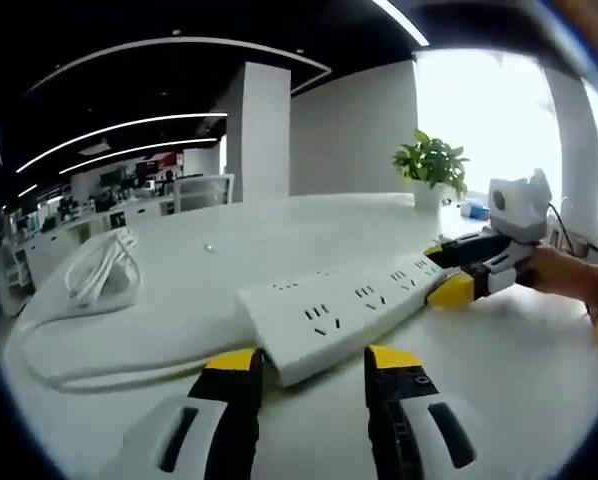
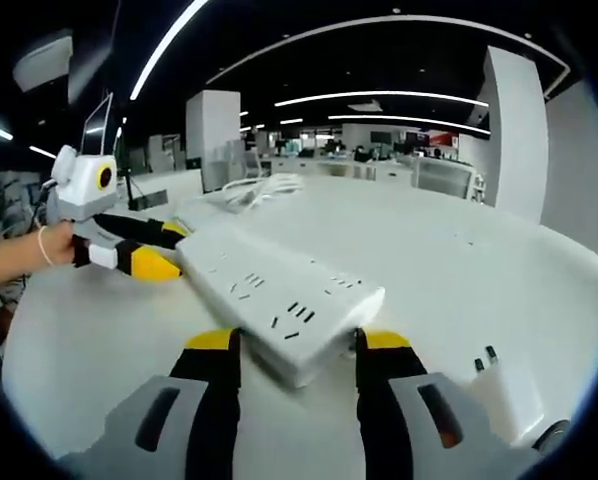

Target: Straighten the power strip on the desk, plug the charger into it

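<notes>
A white power strip lies slantwise on the white desk. My left gripper has its yellow-tipped jaws against both sides of the strip's near end. The right gripper clamps the far end, with a hand behind it. In the right gripper view the same strip runs away from my right gripper, whose jaws press its near end, and the left gripper grips the far end. A white charger lies prongs-up on the desk to the lower right.
The strip's white cable loops along the desk to a coiled bundle. A potted plant stands at the far edge by the window. Office desks and a white pillar lie beyond the desk.
</notes>
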`<move>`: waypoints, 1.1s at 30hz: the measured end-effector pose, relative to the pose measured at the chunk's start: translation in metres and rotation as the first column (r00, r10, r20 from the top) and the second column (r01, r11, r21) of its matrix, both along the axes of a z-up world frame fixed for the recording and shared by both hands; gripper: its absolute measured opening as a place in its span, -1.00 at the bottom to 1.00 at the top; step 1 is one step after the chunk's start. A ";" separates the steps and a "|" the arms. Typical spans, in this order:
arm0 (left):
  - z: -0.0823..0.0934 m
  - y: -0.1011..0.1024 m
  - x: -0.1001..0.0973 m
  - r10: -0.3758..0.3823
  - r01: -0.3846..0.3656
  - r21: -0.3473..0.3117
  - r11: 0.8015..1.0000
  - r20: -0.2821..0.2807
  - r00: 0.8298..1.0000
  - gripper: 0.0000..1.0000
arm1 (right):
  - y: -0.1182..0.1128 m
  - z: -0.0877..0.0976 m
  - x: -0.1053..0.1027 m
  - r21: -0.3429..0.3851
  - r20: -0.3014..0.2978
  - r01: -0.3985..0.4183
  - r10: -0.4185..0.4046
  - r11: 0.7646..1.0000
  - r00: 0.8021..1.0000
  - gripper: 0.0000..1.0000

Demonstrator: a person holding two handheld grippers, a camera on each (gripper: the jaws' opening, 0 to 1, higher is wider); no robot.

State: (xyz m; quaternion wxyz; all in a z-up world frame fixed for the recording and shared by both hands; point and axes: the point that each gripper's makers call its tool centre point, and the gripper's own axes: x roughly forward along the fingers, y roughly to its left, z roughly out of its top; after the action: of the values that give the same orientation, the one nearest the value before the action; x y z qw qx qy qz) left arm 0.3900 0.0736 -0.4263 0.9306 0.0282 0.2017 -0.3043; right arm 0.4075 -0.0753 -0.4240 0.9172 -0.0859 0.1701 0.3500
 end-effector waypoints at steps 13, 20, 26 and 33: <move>0.000 -0.001 -0.001 -0.001 0.001 -0.004 1.000 -0.006 1.000 -0.20 | 0.000 0.000 0.009 0.002 0.004 -0.030 0.030 1.000 1.000 -0.09; 0.000 -0.001 -0.001 -0.002 0.002 -0.001 1.000 -0.010 1.000 -0.20 | 0.000 0.000 0.014 -0.001 0.004 -0.035 0.035 0.999 0.999 -0.09; 0.000 -0.001 0.000 0.000 0.000 0.000 1.000 -0.010 1.000 -0.22 | 0.000 0.000 0.017 0.003 0.007 -0.034 0.034 0.999 0.999 -0.10; 0.000 0.000 0.003 0.003 -0.003 0.001 1.000 -0.009 1.000 -0.24 | 0.001 0.000 0.019 0.004 0.004 -0.029 0.029 1.000 1.000 -0.10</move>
State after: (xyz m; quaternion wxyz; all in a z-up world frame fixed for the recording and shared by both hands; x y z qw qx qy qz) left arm 0.3926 0.0740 -0.4262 0.9301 0.0271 0.2062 -0.3028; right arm 0.4261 -0.0742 -0.4236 0.9125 -0.0874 0.1663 0.3633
